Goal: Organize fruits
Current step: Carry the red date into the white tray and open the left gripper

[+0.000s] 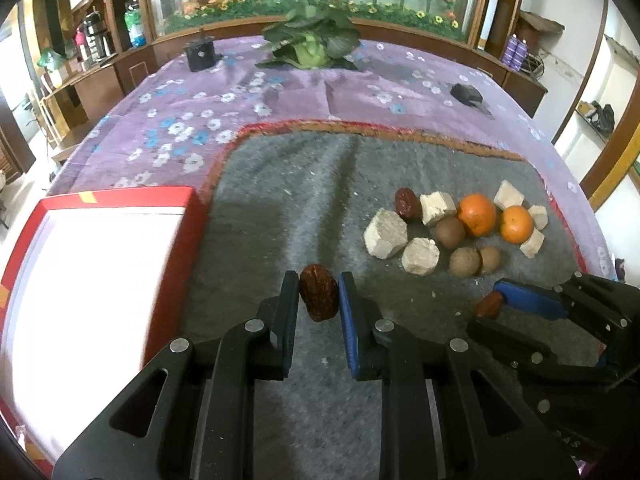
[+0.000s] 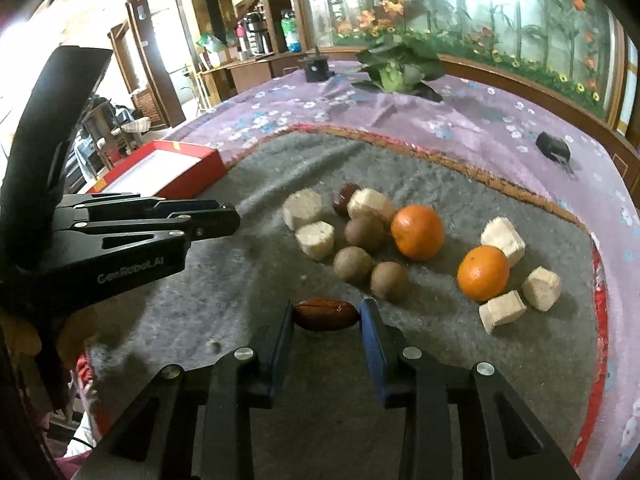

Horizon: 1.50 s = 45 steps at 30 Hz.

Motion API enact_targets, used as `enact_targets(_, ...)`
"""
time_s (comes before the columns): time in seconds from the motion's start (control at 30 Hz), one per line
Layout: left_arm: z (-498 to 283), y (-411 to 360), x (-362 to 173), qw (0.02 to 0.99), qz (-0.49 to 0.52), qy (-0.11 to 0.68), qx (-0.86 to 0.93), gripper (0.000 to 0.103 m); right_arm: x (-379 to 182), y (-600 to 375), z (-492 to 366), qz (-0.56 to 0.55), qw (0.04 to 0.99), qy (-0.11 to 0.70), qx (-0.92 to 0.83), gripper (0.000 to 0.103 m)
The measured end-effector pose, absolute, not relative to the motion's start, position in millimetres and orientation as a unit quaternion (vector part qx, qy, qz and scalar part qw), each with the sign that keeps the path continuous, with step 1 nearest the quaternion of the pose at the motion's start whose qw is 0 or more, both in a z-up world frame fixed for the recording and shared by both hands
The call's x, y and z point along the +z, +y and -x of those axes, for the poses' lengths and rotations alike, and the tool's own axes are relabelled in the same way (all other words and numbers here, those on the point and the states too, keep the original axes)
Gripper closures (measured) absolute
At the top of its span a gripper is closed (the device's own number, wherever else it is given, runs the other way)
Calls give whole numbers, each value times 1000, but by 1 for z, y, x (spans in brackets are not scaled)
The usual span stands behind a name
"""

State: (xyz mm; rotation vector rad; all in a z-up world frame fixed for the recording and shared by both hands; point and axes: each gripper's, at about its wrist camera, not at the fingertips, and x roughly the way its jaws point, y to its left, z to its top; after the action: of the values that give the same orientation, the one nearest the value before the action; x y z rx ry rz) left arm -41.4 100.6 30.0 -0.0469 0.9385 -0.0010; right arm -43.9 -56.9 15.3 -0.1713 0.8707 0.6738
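We are pinching one red date (image 1: 319, 298) in the left gripper (image 1: 319, 300) and another date (image 2: 327, 314) in the right gripper (image 2: 327, 316), both over the grey mat (image 1: 304, 200), beside the red box (image 1: 100, 264).

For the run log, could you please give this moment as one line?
left claw: shut on left date | right claw: shut on right date | red box: empty
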Motion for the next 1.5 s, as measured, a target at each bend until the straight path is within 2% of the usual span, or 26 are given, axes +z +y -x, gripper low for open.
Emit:
enact_targets(0.4,63,146,54,900,30,429,64,84,39,-7,53,96,840,388,366,70)
enact_targets(0.9,77,235,49,885,56,433,163,84,60,100,50,148,810,362,437,70)
enact_targets(1.5,76,285,29,858,80,459,216,84,21,174,37,195,764,394,472,70)
